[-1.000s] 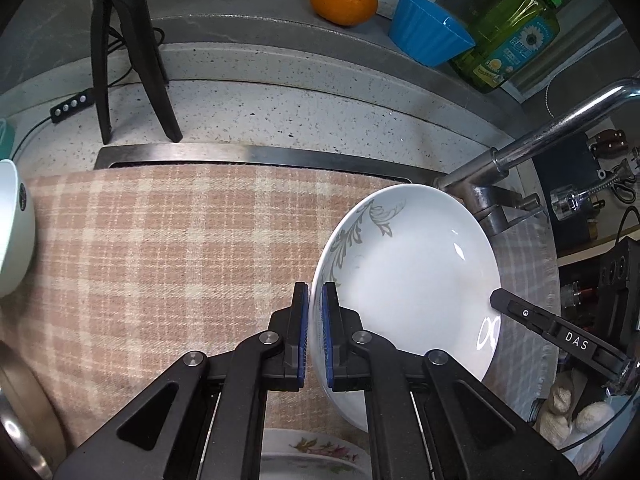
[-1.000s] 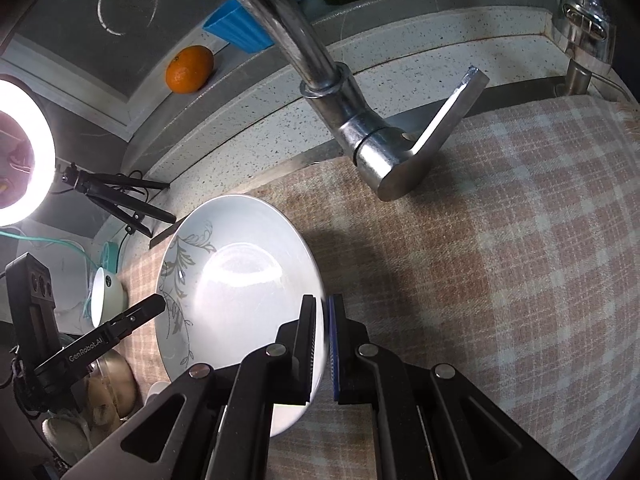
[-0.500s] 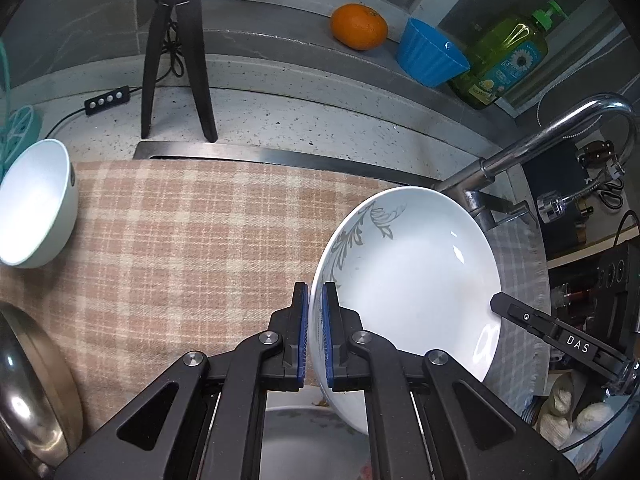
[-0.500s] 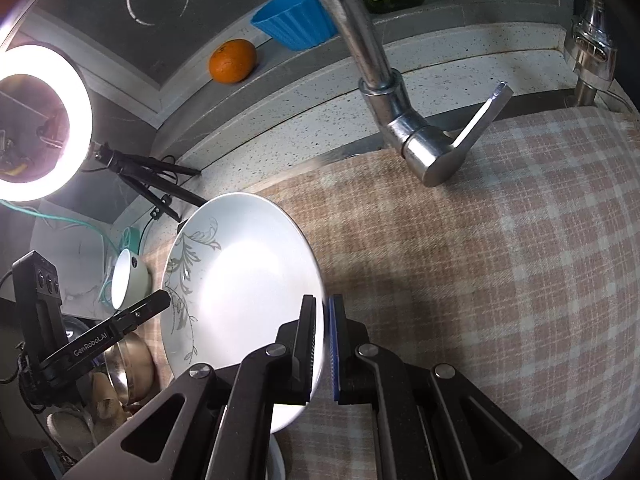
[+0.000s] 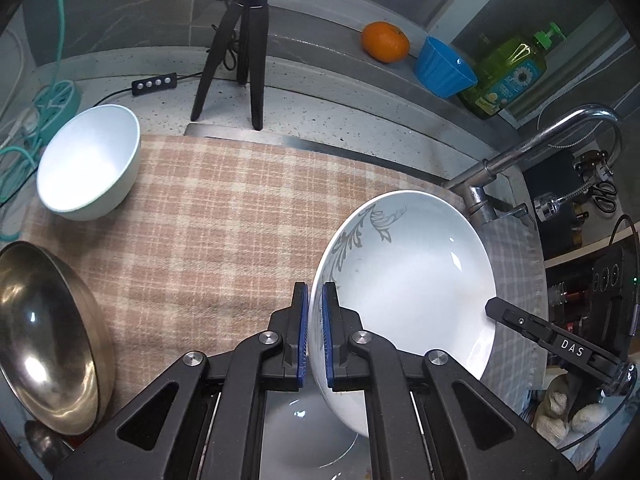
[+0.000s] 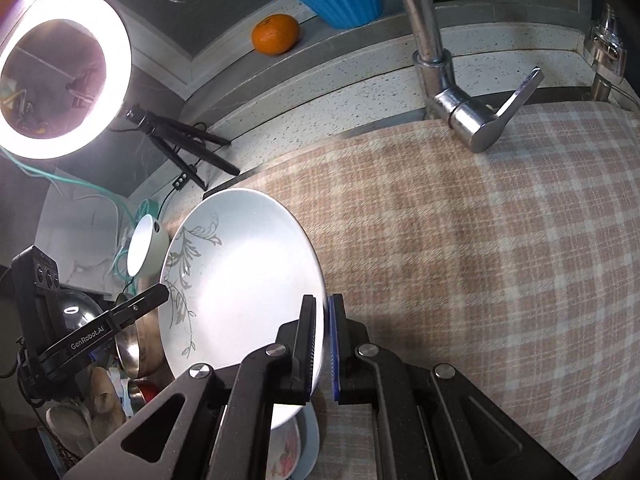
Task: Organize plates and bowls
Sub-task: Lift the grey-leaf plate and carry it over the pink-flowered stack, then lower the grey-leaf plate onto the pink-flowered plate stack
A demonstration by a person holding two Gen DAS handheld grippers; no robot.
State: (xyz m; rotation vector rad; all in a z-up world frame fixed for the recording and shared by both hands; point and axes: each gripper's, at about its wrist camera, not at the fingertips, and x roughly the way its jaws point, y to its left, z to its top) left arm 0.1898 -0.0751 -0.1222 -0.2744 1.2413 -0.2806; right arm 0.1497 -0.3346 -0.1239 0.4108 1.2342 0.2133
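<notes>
The checked cloth spreads ahead of both tools and carries everything else. Above it hangs the leaf-patterned plate, tilted, held clear of the cloth with a rim in each tool. The left gripper is clamped tight on the plate's left rim and the right gripper on the opposite rim, so the plate lies between them, neither hand nearer. Directly beneath the plate sits another white plate, and under that a flowered one (probably one stack, though the arms hide much of it). Ahead-left of the left gripper lie the steel bowl and the smaller white bowl. The coming move likely turns on lowering the plate straight down, rims level.
</notes>
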